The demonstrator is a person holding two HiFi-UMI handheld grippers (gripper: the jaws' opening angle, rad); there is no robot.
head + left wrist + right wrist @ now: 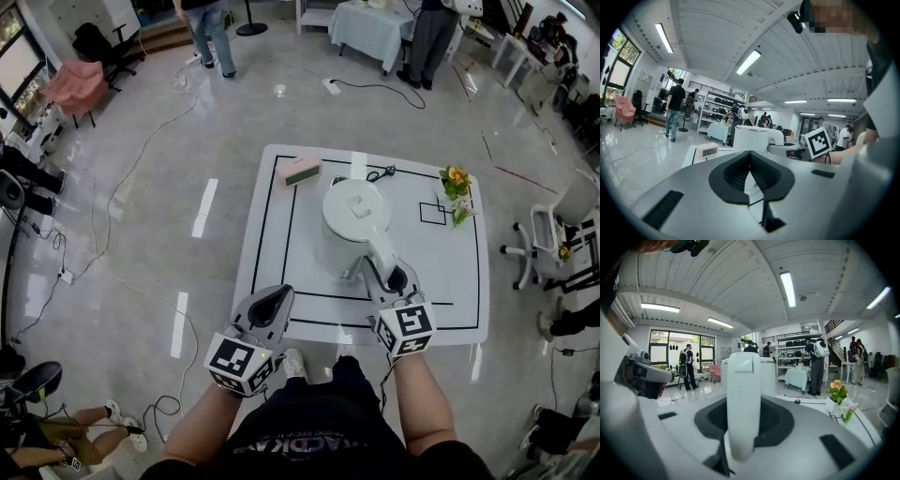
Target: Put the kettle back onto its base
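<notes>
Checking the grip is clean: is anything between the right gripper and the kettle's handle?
Nothing visible does. The jaws of the right gripper clamp the handle of the kettle directly; the pink clock lies apart, beyond the kettle, near the far edge of the table.

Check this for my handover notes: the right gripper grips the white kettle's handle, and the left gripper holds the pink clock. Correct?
Not quite. The right gripper does grip the kettle's handle, but the left gripper holds nothing: the left gripper view shows its jaws shut and empty, the pink clock sitting on the table beyond.
</notes>
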